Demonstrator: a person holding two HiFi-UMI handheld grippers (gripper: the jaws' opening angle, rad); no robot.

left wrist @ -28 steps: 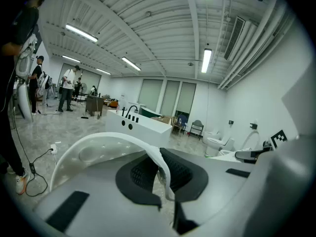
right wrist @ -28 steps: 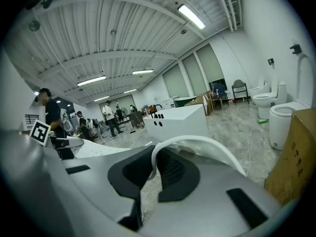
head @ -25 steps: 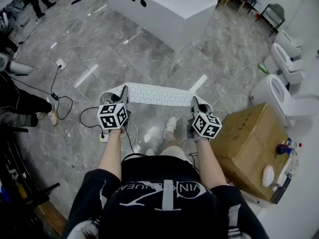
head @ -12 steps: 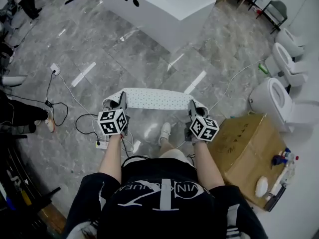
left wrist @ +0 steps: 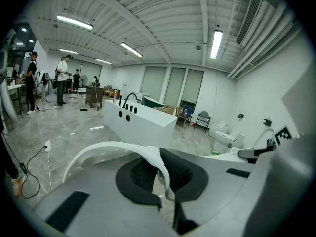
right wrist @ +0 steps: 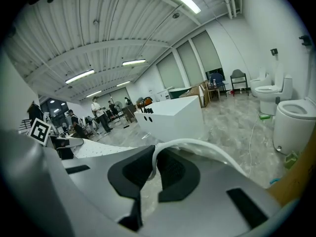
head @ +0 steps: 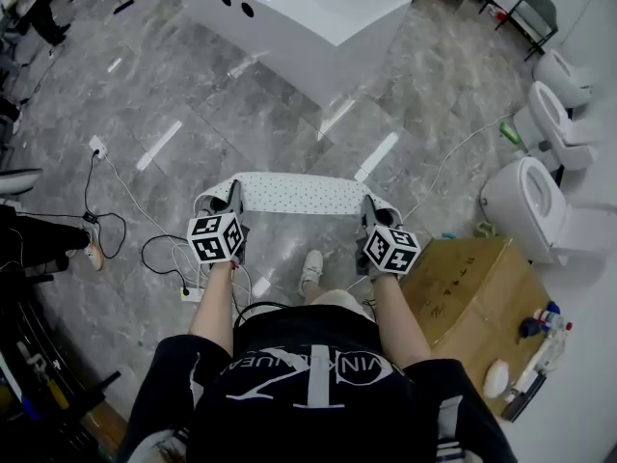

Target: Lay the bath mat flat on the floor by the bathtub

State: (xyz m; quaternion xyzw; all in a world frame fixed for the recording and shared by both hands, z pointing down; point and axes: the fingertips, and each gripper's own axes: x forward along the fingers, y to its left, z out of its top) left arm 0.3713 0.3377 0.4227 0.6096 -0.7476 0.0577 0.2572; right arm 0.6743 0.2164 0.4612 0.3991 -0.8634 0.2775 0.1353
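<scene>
Left gripper [head: 234, 191] and right gripper [head: 367, 206] moved nearer the bathtub [head: 308, 17], each pinched shut on a bath mat [head: 299, 193] corner; thin pinch may slip.

a grey marble-patterned tile floor [head: 145, 95] fills the room. a row of white toilets [head: 525, 193] stands along the right wall, next to a cardboard box [head: 463, 283]. strip lights [left wrist: 216, 43] hang under a ribbed white ceiling [left wrist: 163, 14], and tall windows [left wrist: 174, 86] line the far wall.
</scene>
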